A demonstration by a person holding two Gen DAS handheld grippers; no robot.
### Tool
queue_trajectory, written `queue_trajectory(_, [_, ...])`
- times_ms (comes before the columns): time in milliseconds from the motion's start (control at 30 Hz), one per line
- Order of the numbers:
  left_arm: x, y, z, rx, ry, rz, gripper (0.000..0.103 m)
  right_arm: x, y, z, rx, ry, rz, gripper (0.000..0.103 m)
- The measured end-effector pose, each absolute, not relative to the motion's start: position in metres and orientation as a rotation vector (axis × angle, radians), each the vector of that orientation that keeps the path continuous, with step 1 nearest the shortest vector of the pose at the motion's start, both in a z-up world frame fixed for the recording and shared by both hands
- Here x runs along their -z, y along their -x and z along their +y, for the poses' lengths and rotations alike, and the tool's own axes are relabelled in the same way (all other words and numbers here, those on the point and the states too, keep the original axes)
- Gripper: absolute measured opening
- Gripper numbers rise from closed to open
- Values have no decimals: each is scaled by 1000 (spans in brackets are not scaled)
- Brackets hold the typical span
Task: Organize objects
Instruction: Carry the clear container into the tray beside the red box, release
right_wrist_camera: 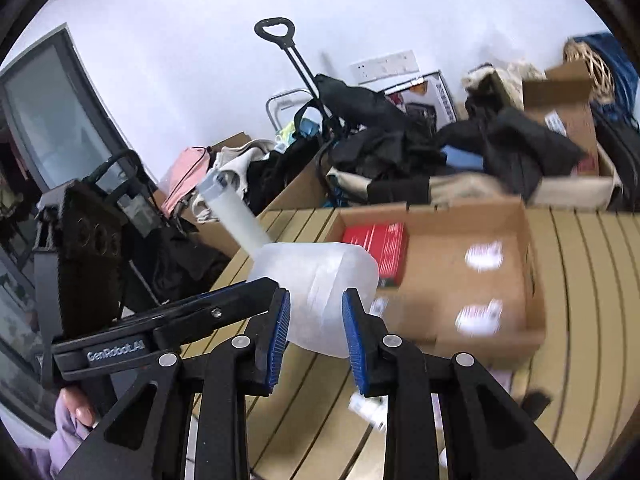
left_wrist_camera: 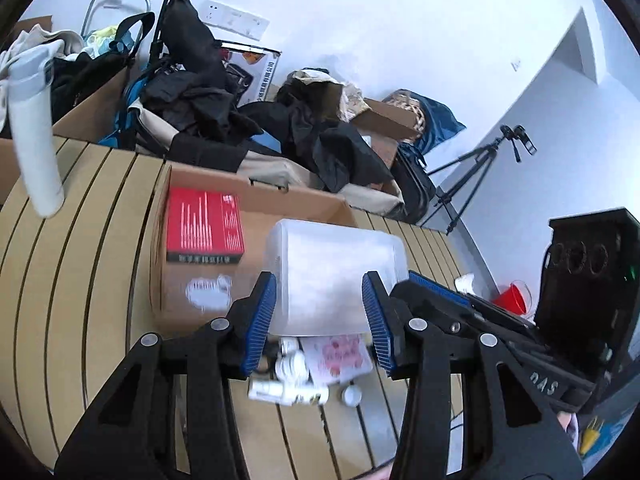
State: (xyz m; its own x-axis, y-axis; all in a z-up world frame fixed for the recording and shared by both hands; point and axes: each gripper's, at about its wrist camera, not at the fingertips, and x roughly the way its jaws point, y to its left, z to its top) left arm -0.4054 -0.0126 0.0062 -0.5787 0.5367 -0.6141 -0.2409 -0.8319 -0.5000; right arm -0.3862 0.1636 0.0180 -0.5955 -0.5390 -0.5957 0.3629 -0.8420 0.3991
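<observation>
On the slatted table: a translucent plastic container [left_wrist_camera: 336,276] is held up off the tan surface [left_wrist_camera: 80,280] by both grippers at once.
Left gripper: the left gripper [left_wrist_camera: 320,316] has its blue ribbed pads [left_wrist_camera: 260,316] pressed against opposite sides of the container, pinching it.
Right gripper: the right gripper [right_wrist_camera: 316,332] also clamps the same container [right_wrist_camera: 320,288] between its blue pads [right_wrist_camera: 358,344], gripping a narrower end of it.
Container position: it hangs at the near edge of the open cardboard box [left_wrist_camera: 256,204], tilted, and overlaps the box wall in both views.
Box contents: a red box [left_wrist_camera: 205,224] with white lines lies flat in the far left corner of the cardboard box; a white label [left_wrist_camera: 208,290] is stuck on the box floor, blurred.
White tube: a pale cylindrical bottle [left_wrist_camera: 34,136] stands tilted at the table's left side; what supports it cannot be told.
Under the container: small white items [left_wrist_camera: 288,380] and a pink-patterned packet [left_wrist_camera: 340,356] lie on the table, too blurred to name.
Behind the table: dark clothing [left_wrist_camera: 200,76], bags and further cartons are heaped against the wall, with a tripod [left_wrist_camera: 476,172] to the right.
Right of the left gripper: a red cup [left_wrist_camera: 514,298] is on the table near the other gripper's body.
</observation>
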Motion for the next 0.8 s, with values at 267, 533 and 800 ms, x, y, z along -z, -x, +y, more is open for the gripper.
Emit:
queue_trajectory(267, [53, 466, -29, -2429, 1288, -505, 40, 33, 465, 141, 2305, -1195, -397, 30])
queue_trajectory(533, [133, 479, -44, -2483, 1432, -503, 31, 133, 497, 114, 2242, -1418, -424, 29])
queue_trajectory(800, [102, 472, -37, -2524, 1377, -371, 62, 137, 498, 120, 2248, -1469, -392, 32])
